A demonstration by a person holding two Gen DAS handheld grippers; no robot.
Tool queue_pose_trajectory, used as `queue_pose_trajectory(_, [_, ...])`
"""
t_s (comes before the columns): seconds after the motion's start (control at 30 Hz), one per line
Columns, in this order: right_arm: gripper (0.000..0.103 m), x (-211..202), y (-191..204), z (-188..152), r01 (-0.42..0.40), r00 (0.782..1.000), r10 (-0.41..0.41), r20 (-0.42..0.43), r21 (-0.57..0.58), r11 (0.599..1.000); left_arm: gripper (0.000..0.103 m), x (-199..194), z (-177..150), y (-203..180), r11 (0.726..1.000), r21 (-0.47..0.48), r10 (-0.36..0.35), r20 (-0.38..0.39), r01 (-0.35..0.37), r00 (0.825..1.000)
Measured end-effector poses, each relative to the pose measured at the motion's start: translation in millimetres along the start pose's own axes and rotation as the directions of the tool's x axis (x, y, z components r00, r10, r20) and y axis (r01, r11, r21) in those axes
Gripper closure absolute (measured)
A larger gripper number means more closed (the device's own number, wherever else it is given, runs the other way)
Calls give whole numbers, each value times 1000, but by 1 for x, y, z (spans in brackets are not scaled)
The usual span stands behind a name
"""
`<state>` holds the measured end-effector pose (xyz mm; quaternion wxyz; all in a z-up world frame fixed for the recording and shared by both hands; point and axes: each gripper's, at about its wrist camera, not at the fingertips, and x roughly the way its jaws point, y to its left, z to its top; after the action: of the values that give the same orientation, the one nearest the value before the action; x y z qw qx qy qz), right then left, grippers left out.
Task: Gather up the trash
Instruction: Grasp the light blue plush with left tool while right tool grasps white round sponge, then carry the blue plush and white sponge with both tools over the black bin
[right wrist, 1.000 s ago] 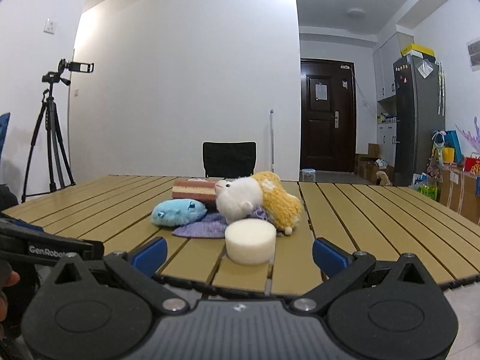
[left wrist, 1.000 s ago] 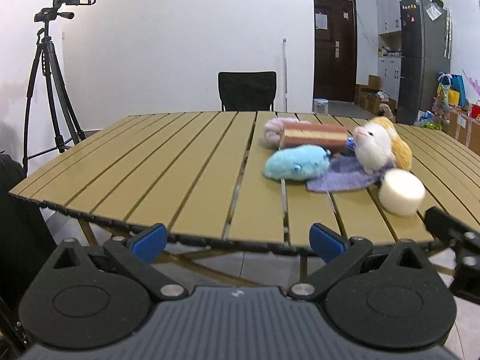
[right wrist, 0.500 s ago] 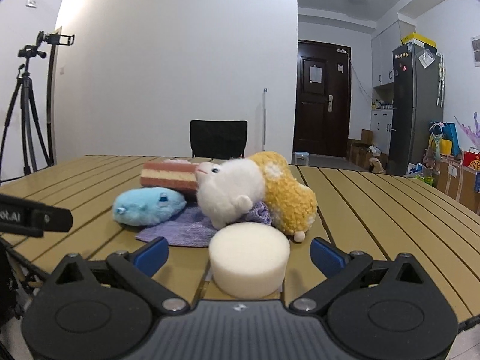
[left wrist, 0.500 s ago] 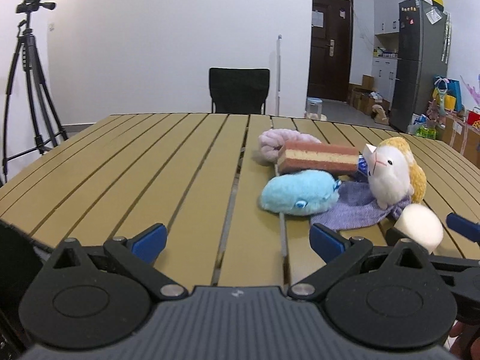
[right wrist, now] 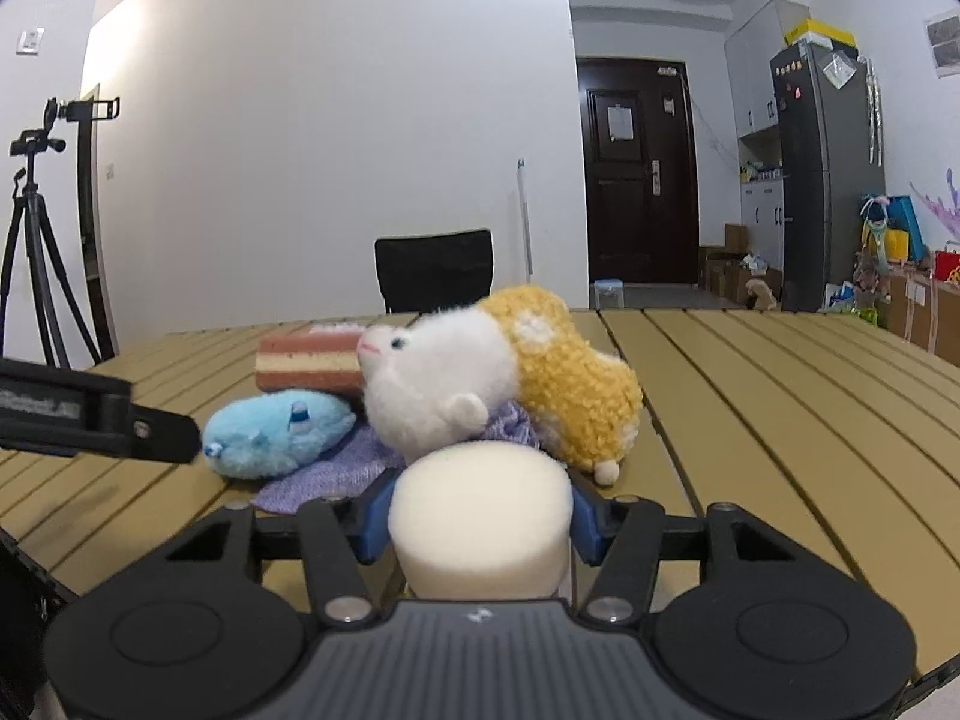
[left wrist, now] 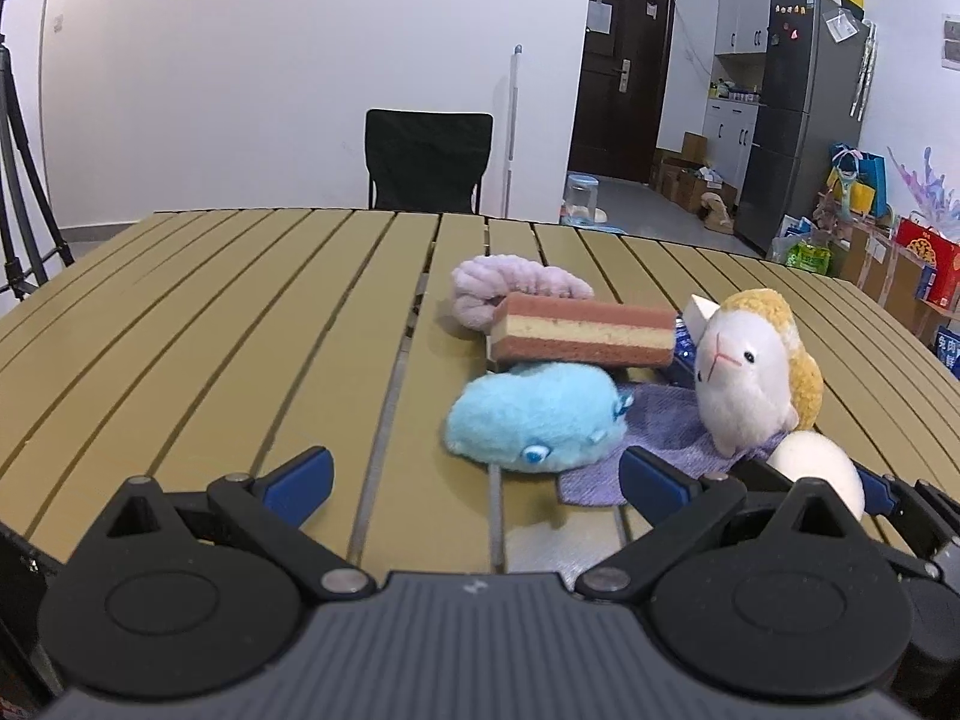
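Observation:
A pile lies on the slatted wooden table (left wrist: 210, 330): a blue plush (left wrist: 534, 414), a white-and-yellow sheep plush (left wrist: 750, 378), a pink-and-cream layered sponge (left wrist: 582, 336), a pink fluffy cloth (left wrist: 510, 288) and a purple cloth (left wrist: 666, 438). A cream round sponge (right wrist: 480, 516) sits between my right gripper's (right wrist: 474, 516) blue fingers, which touch its sides. My left gripper (left wrist: 474, 474) is open and empty, just in front of the blue plush. The round sponge also shows in the left wrist view (left wrist: 816, 468).
A black chair (left wrist: 429, 159) stands beyond the table's far edge. A tripod (right wrist: 36, 252) stands at the left. A dark door (left wrist: 624, 102), a fridge (left wrist: 798, 120) and boxes and bags are at the back right.
Both grippers have moved forward over the table toward the pile. My right gripper's fingers have closed in from wide open onto the round sponge.

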<state>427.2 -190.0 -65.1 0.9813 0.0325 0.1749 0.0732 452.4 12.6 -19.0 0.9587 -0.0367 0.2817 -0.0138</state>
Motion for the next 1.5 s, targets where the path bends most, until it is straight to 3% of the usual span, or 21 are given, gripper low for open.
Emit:
queue_pose_trajectory(0.3, [47, -9, -10, 6, -7, 1000, 6, 30, 19, 1000, 0, 19, 15, -16, 1000, -11, -21, -11, 21, 1000])
queue_pose_trajectory(0.8, [47, -9, -51, 15, 103, 991, -113, 68, 137, 985, 0, 72, 28, -29, 1000, -19, 3, -122, -5, 992])
queue_pose_trajectory(1.17, [47, 1, -56, 11, 117, 991, -127, 52, 161, 980, 1, 96, 27, -25, 998, -63, 7, -153, -17, 988])
queue_pose_trajectory(1.27, [47, 4, -55, 12, 118, 990, -129, 51, 169, 978, 8, 96, 26, -29, 999, -41, 7, -150, -13, 989])
queue_pose_trajectory(1.33, [47, 4, -55, 12, 118, 990, -128, 51, 172, 978, 23, 93, 26, -31, 999, -28, 16, -143, -21, 990])
queue_pose_trajectory(1.5, [47, 2, -51, 11, 111, 991, -122, 57, 168, 980, 27, 88, 26, -23, 998, -62, -15, -134, 7, 991])
